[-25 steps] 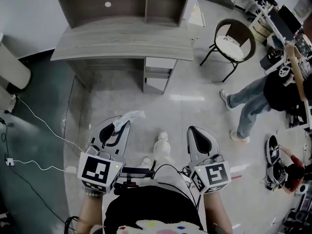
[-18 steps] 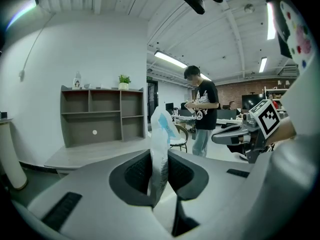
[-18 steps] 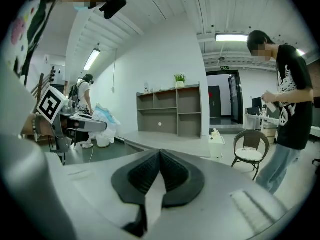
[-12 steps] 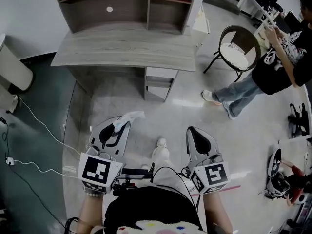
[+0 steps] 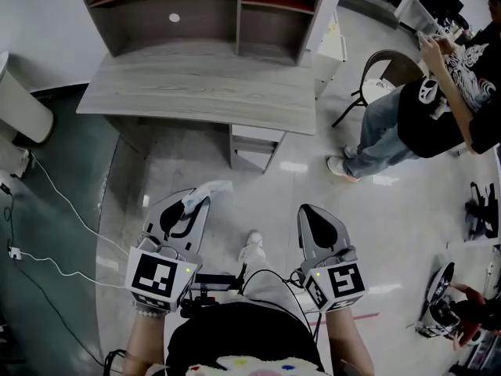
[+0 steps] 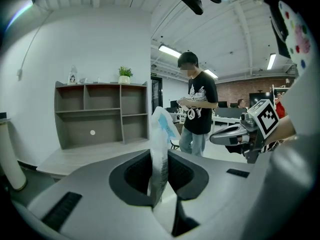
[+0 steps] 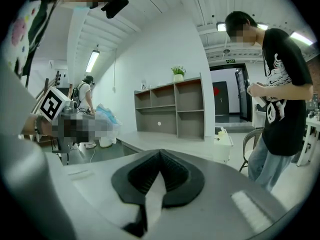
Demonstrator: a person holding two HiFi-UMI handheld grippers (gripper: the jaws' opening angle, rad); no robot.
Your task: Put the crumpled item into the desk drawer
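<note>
- The crumpled wrapper (image 6: 160, 149), white plastic with blue print, stands upright between the jaws of the left gripper (image 6: 159, 179). The jaws are partly closed and pinch its lower part, while its top sticks up past their tips.
- In the head view the wrapper (image 5: 207, 189) pokes forward out of the left gripper (image 5: 197, 202), up in the air over the floor and well short of the desk.
- The right gripper (image 7: 159, 159) has its jaws fully together with nothing between them. In the head view it (image 5: 308, 210) sits level with the left one, with a gap between them where the person's shoe (image 5: 251, 249) shows.
- The bare grey floor (image 5: 196, 159) lies open between the jaw tips and the desk.
- The drawer stack (image 5: 255, 136) sits under the right end of the tabletop (image 5: 196, 88), its pale fronts facing the grippers. It is ahead and a little right of the wrapper.
- The front edge of the tabletop runs straight across the view. A shelf unit (image 5: 203, 10) stands along its back.
- A bystander (image 5: 427, 104) in a black T-shirt and jeans stands to the right of the desk, in front of a chair (image 5: 380, 65), which narrows the room on that side.
- White cables (image 5: 59, 206) trail over the dark floor strip on the left, near the left gripper's outer edge.
</note>
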